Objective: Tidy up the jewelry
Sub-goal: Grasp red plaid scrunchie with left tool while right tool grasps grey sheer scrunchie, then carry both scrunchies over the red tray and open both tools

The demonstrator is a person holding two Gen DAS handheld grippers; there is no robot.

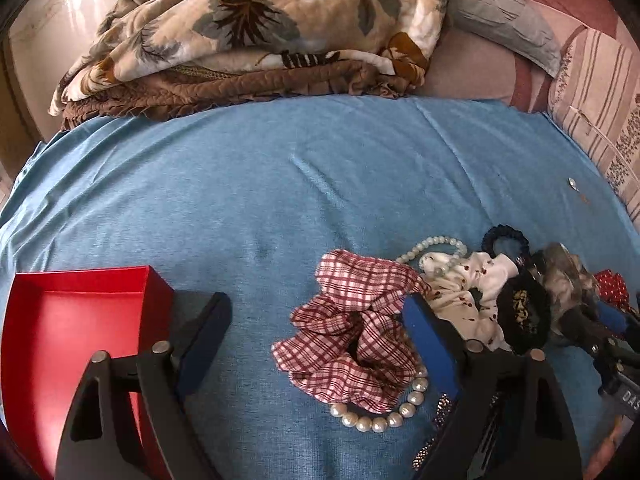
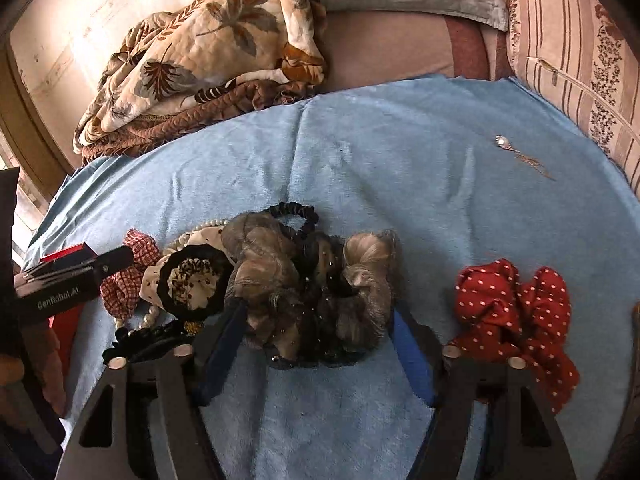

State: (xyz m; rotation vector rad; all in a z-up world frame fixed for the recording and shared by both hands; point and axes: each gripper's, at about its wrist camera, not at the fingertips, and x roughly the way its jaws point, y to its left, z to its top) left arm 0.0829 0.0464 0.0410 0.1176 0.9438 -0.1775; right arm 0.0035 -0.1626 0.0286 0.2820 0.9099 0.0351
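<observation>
Fingers [image 1: 430, 336] of the left gripper [image 1: 316, 324]: 2, blue-padded, spread apart, straddling the red-and-white plaid scrunchie [image 1: 356, 332]; the right pad is at the fabric's edge, the left pad stands clear, nothing clamped.

Fingers [image 2: 412, 360] of the right gripper [image 2: 316, 344]: 2, spread either side of the grey-brown scrunchie [image 2: 312, 288]; both pads sit at the fabric's edge, and whether they press on it cannot be told.

Landmark: plaid scrunchie, lying on the blue cloth [image 1: 240, 200].

- White pearl bracelet [image 1: 380, 416]: just below the plaid scrunchie, partly tucked under it.
- Pale green bead bracelet [image 1: 436, 248]: just above and to the right.
- White printed scrunchie [image 1: 460, 292]: touching its right side.
- Black scrunchie [image 1: 520, 312]: further right, on the white one.
- Navy scrunchie [image 1: 504, 240]: above the black one.
- Rhinestone hair clip [image 1: 440, 420]: lower right, under the gripper finger.
- Red polka-dot scrunchie [image 2: 516, 316]: well apart to the right, beyond the grey-brown one.
- Red box [image 1: 80, 320]: open, to the left, near.
- Pendant on a chain [image 2: 516, 152]: far upper right, alone.
- Leaf-print quilt [image 1: 260, 32]: beyond the cloth's far edge.
</observation>
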